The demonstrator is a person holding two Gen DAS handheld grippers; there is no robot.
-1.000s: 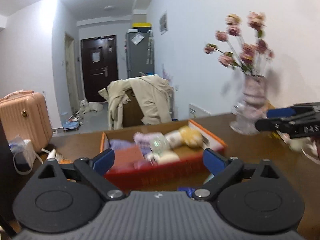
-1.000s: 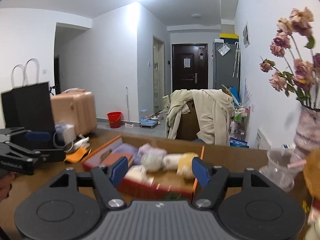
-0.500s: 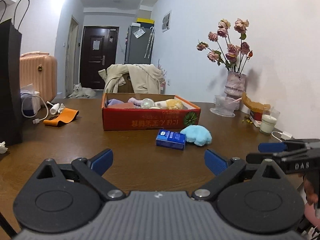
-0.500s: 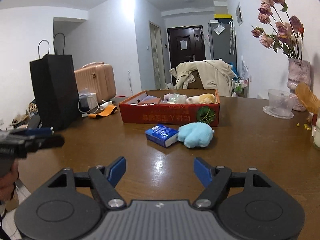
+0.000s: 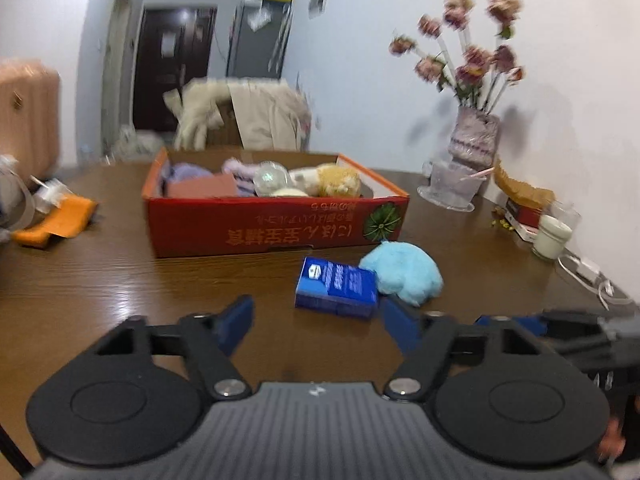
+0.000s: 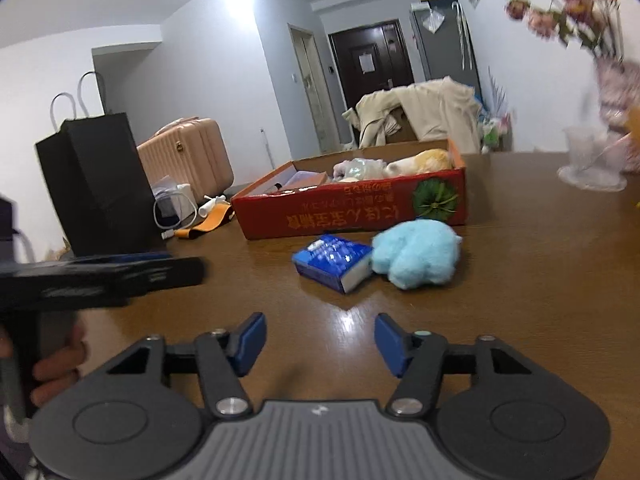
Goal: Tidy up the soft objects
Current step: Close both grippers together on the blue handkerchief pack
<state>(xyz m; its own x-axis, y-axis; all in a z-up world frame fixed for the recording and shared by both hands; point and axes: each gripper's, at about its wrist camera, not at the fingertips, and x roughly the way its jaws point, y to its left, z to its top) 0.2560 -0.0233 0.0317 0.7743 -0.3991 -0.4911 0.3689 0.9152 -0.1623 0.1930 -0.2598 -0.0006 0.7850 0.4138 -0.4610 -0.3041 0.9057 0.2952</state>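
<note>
Both grippers hang low over the brown table [image 5: 100,280], each with its blue-padded jaws spread wide and nothing between them. From the left gripper [image 5: 316,320], the blue packet [image 5: 336,286] lies at twelve o'clock just beyond the fingertips, and the fluffy light-blue toy [image 5: 404,270] sits at one o'clock, touching the packet's right end. The right gripper [image 6: 320,338] sees the same pair straight ahead at twelve o'clock, farther off, with bare wood between.

Behind them stands the red cardboard box [image 5: 276,226], its long printed side facing the grippers, close behind the toy. Inside it lie soft things: a yellow plush [image 5: 338,180], a purple piece [image 5: 182,172], a clear ball [image 5: 272,176] and a flat pinkish item [image 5: 202,188].

At two o'clock from the left gripper are a vase of pink flowers [image 5: 474,136], a clear dish [image 5: 450,190] and a white candle jar [image 5: 554,236], with a white cable [image 5: 588,276] near the table edge. At ten o'clock lies an orange strap [image 5: 60,222]. In the right view a black paper bag [image 6: 96,184] stands at ten o'clock, a pink suitcase [image 6: 188,156] behind it, and the left gripper's dark arm crosses at nine o'clock. A chair draped with a cream coat [image 6: 424,114] stands past the box.
</note>
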